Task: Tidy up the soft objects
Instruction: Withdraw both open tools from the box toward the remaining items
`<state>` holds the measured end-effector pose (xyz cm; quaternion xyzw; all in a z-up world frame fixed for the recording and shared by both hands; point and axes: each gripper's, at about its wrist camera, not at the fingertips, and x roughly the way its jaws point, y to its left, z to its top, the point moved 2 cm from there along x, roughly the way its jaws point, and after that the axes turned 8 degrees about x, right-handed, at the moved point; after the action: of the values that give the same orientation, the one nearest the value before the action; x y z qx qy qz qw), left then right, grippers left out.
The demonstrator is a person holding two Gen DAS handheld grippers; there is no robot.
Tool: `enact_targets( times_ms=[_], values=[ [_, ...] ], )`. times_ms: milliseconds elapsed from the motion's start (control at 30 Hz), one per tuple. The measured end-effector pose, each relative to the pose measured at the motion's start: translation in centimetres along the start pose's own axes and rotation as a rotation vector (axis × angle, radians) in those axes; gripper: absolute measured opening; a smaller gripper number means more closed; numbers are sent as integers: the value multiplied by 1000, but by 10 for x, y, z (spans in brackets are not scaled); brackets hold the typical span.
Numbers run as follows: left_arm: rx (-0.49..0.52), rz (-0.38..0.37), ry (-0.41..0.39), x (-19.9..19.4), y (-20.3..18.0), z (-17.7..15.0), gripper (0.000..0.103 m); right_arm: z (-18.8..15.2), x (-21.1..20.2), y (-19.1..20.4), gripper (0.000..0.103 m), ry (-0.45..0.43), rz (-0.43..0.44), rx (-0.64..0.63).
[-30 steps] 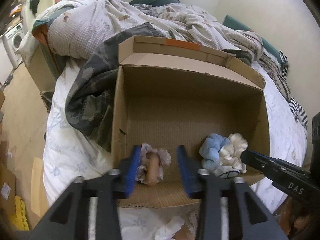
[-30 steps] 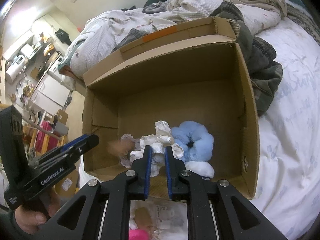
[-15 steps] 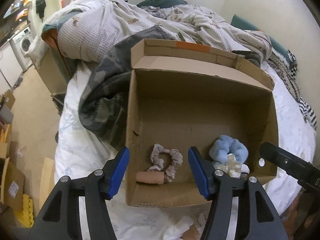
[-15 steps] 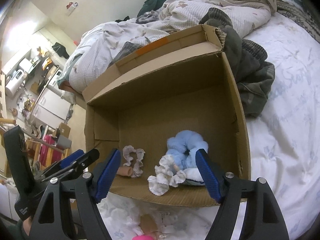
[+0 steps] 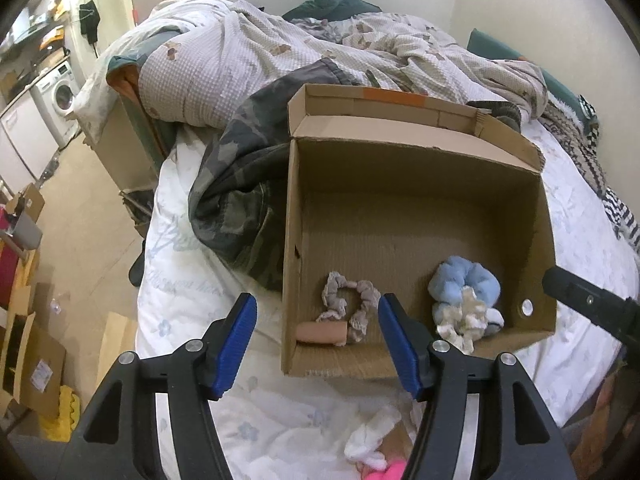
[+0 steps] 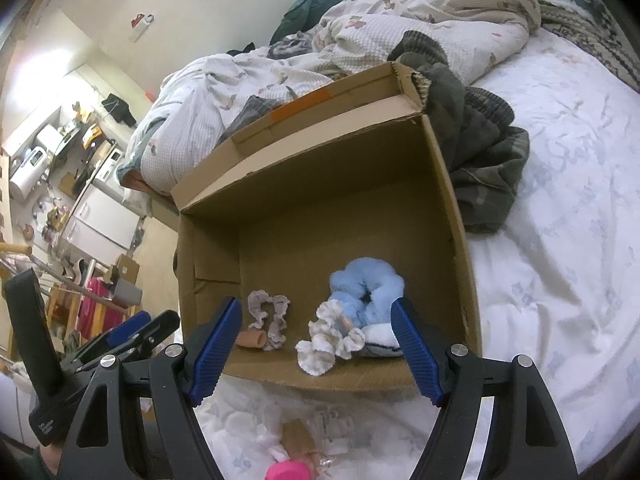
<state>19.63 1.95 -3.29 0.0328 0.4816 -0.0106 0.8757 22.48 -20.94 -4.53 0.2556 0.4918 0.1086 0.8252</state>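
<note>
An open cardboard box (image 5: 292, 240) stands on the bed. Inside, near its front wall, lie a grey scrunchie (image 5: 346, 300) with a tan roll (image 5: 322, 333) on the left. On the right a cream scrunchie (image 5: 460, 320) rests against a fluffy blue scrunchie (image 5: 464, 284) and a white piece (image 6: 380, 340). My left gripper (image 5: 317, 300) hovers open above the box's front left corner with nothing between its fingers. My right gripper (image 6: 317, 304) is wide open above the front edge, over the cream scrunchie (image 6: 328, 340) and clear of it.
Loose soft items lie on the white sheet in front of the box: a white cloth (image 5: 372, 436), a pink thing (image 6: 288, 472). A camouflage garment (image 5: 236, 208) and rumpled duvet (image 5: 240, 60) crowd the box's left and back. The bed edge drops to the floor (image 5: 80, 220) at left.
Both grippers opened and let go: the grey scrunchie and tan roll from the left, the cream scrunchie from the right. Both then drew back and up from the box.
</note>
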Motion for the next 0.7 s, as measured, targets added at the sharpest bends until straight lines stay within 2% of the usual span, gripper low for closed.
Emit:
enact_targets(
  times_ms=[700],
  values=[
    [-18,18,72,-19,5,-64,60,-47,-27,-11,81,29,-28,-26]
  ],
)
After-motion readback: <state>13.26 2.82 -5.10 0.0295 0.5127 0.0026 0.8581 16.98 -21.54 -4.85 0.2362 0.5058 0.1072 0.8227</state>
